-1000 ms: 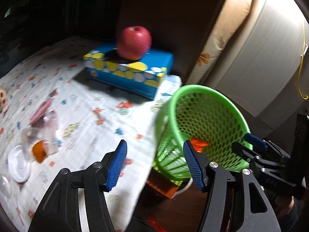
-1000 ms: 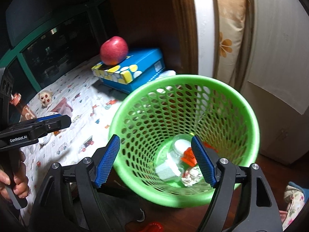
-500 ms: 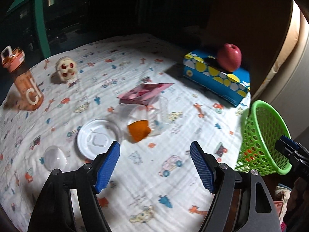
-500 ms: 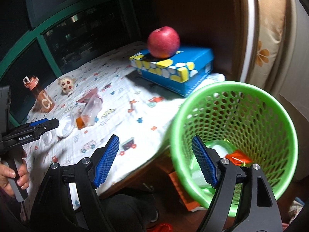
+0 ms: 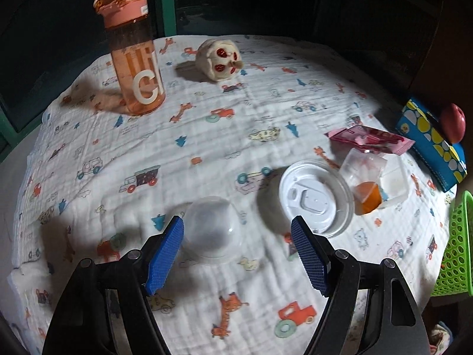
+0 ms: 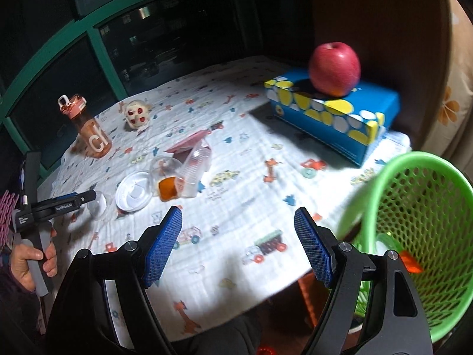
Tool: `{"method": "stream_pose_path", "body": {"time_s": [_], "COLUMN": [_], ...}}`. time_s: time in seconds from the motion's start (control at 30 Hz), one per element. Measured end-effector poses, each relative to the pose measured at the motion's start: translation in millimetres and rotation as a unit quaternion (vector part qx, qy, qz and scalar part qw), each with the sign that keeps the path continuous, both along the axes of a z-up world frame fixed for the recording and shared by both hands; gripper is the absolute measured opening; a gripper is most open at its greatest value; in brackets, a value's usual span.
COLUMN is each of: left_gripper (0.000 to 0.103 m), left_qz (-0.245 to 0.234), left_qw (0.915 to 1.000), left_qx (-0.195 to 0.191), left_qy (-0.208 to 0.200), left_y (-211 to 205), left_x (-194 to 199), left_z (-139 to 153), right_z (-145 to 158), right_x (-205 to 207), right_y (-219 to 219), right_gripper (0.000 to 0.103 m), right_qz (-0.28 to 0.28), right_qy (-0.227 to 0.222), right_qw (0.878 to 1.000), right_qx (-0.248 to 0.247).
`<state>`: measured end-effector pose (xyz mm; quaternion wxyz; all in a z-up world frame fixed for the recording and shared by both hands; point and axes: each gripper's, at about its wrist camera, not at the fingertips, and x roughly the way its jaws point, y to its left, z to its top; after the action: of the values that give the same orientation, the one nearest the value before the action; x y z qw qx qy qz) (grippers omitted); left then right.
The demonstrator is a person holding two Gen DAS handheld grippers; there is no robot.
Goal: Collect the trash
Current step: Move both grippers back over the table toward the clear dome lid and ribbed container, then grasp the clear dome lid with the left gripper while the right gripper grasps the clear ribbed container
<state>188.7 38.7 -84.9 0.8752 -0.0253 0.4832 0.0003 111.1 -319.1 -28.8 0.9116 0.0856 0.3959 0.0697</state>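
Observation:
My left gripper (image 5: 236, 254) is open and empty, low over the cloth, with a clear dome lid (image 5: 211, 233) just ahead between its fingers. Right of it lie a white round lid (image 5: 316, 196), a clear plastic cup with an orange piece inside (image 5: 368, 180) and a pink wrapper (image 5: 369, 140). My right gripper (image 6: 238, 248) is open and empty near the table's front edge. The green mesh basket (image 6: 425, 236) stands to its right off the table edge, with trash inside. The left gripper (image 6: 71, 202) shows in the right wrist view beside the dome lid (image 6: 97, 205).
An orange water bottle (image 5: 133, 56) and a small skull-like toy (image 5: 218, 59) stand at the back. A blue tissue box (image 6: 334, 112) with a red apple (image 6: 334, 69) on it sits at the right. The printed cloth (image 5: 207, 148) covers the table.
My left gripper has swung left from the basket and come down close to the dome lid. My right gripper has turned left from above the basket toward the table.

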Motion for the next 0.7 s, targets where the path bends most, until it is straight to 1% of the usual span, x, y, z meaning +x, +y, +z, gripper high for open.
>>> {"method": "stream_pose_path", "body": {"time_s": [0.1,0.2,0.27,0.37,0.57,0.7], "left_gripper": [0.073,0.076,0.076,0.076,0.076,0.076], "left_qz": [0.007,0.010,0.011,0.011,0.003,-0.003], "left_qw": [0.9999,0.9997,0.9996,0.9994,0.9991,0.9989], "left_qx": [-0.003,-0.005,-0.009,-0.010,-0.022,-0.025], "left_qy": [0.013,0.021,0.026,0.030,0.036,0.040], "left_y": [13,20,23,27,29,29], "left_x": [4,6,7,9,15,19], "left_z": [-11,-20,-25,-30,-39,-45], "right_z": [0,1,1,-3,-24,-42], "right_x": [14,29,39,52,76,88], "right_y": [13,26,34,47,65,75], "right_gripper": [0.078,0.078,0.082,0.083,0.083,0.082], "right_qz": [0.015,0.035,0.046,0.059,0.076,0.081], "right_qy": [0.000,0.001,0.002,0.004,0.026,0.048], "right_qw": [1.000,0.999,0.999,0.998,0.997,0.995], "right_qx": [-0.001,-0.005,-0.010,-0.019,-0.017,-0.014]}}
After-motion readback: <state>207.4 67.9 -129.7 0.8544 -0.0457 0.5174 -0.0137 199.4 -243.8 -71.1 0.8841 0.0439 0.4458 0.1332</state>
